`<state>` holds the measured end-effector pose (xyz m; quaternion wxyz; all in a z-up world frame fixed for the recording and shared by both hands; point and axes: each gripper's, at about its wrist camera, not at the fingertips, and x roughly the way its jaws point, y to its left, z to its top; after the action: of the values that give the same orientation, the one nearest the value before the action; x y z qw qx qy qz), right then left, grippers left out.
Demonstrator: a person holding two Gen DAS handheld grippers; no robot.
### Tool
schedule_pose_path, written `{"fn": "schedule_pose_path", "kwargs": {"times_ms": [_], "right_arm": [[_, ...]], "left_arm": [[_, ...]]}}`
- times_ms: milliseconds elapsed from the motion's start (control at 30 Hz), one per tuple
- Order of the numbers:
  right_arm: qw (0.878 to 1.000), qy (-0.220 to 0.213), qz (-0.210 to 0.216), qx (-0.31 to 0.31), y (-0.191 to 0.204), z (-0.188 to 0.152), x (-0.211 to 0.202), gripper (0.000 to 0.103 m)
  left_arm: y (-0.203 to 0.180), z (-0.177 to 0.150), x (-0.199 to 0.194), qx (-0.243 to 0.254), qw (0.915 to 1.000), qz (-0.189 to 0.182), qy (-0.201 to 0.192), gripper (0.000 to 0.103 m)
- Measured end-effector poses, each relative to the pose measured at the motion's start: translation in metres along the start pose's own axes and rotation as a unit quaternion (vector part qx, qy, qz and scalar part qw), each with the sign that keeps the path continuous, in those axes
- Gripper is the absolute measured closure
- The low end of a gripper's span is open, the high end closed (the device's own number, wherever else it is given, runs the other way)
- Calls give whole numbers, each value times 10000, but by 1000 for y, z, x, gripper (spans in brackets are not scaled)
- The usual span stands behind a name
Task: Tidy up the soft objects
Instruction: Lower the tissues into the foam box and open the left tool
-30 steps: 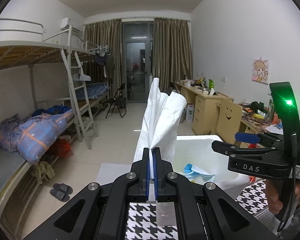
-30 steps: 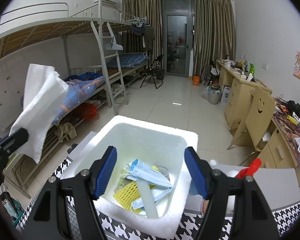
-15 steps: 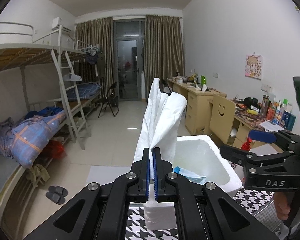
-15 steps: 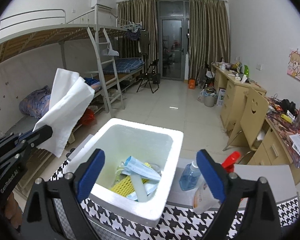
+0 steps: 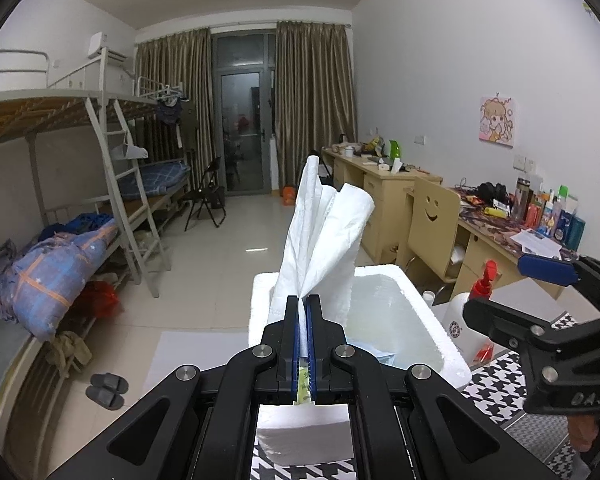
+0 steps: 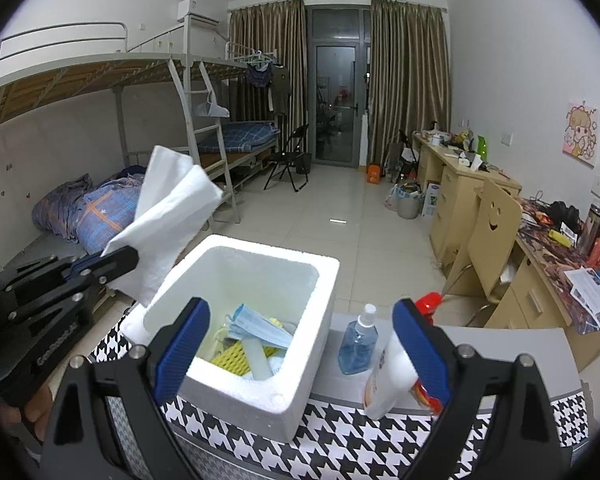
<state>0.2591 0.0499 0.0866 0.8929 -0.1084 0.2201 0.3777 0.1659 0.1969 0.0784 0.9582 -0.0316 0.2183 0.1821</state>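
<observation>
Right wrist view: white foam box (image 6: 236,316) sits on the houndstooth tabletop (image 6: 340,432), already holding a blue face mask (image 6: 256,326) and a yellow mesh piece (image 6: 230,358).
Step in hand: carry the tissue over the box mouth, lower it inside the rim, then let go; releasing early would probably let it drift out.
Left tongs (image 5: 304,316): clamped on the tissue.
Right tongs (image 6: 300,356): wide apart, nothing between them.
Tissue (image 5: 324,240): white, creased, fanning upward beside the box's left wall.
</observation>
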Motion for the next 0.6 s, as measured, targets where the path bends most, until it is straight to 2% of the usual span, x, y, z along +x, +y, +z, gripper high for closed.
{"fn": "schedule_pose_path", "kwargs": {"times_ms": [600], "right_arm": [[9997, -192, -169, 8, -14, -11, -28, 8]], "left_arm": [[-15, 2, 23, -10, 9992, -300, 258, 100]]}}
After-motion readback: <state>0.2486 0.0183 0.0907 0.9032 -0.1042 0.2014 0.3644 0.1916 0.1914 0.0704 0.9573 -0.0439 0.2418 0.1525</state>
